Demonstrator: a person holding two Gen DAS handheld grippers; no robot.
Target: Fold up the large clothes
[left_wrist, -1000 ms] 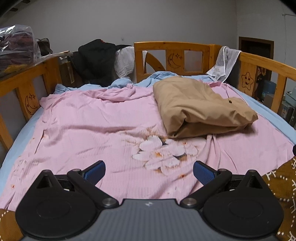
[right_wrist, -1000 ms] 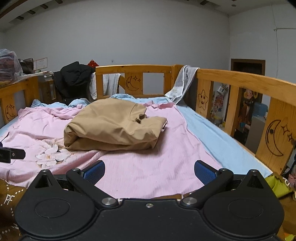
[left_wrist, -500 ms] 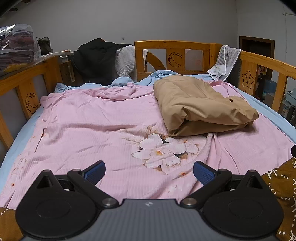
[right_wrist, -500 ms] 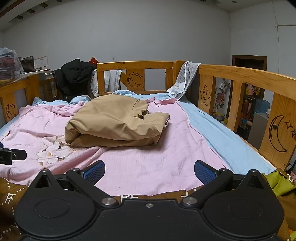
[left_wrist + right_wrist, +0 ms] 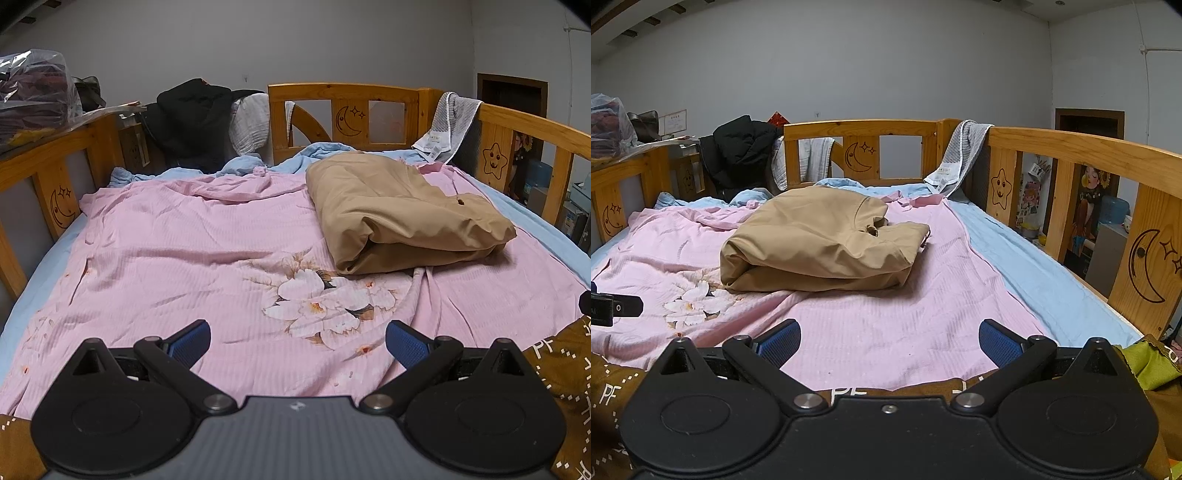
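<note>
**Tan garment folded mid-bed, both tongs empty at the near edge**

I hold both tongs low over the near end of the bed. The left gripper [image 5: 297, 341] is spread wide with nothing between its blue pads, and the right gripper [image 5: 889, 341] is spread the same way, also empty.

The tan garment [image 5: 402, 218] lies on the pink floral sheet [image 5: 177, 258], well ahead of both tongs and towards the far end of the bed. From the left gripper it sits ahead and to the right; from the right gripper it sits ahead and slightly to the left [image 5: 823, 243]. It already looks folded over into a thick, loose bundle, with a rounded fold facing me and open layers along its right edge.

I judge it soft and floppy, light for its bulk, with a smooth weave that may slide on the sheet. It will sag between two grip points, and layers can slip apart if I pinch only the top one. If another fold is wanted, I would take the two corners of the right-hand open edge, one per tong, biting through all layers, and carry them over together. Pinching too deep risks catching the pink sheet beneath, which is itself rumpled around the bundle.

A grey towel [image 5: 960, 155] hangs over the wooden rail [image 5: 1071, 147], clear of the work.
</note>
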